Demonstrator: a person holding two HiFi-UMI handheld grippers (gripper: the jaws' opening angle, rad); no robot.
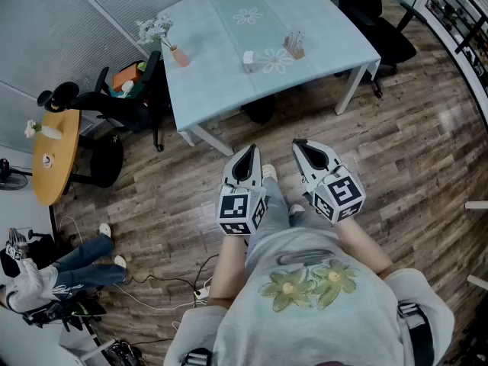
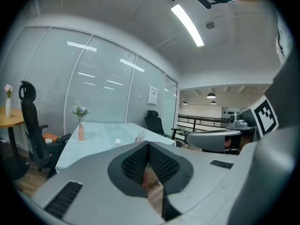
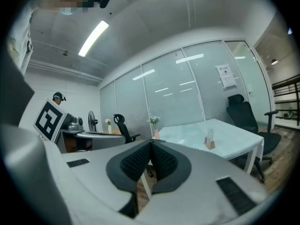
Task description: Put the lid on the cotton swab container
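Our left gripper [image 1: 245,152] and right gripper [image 1: 299,145] are clenched, empty, before the table [image 1: 213,67]. The right gripper view shows a fan [image 3: 90,121] left of it; the left gripper view doesn't.

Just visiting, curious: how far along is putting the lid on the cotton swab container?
Nothing looks done yet. Both the left gripper and right gripper are shut and empty, held over the floor short of the table. The holder of sticks and a small white piece sit apart there. Reaching, picking up and lidding all remain.

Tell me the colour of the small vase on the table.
The vase is salmon pink; the head view shows it best.
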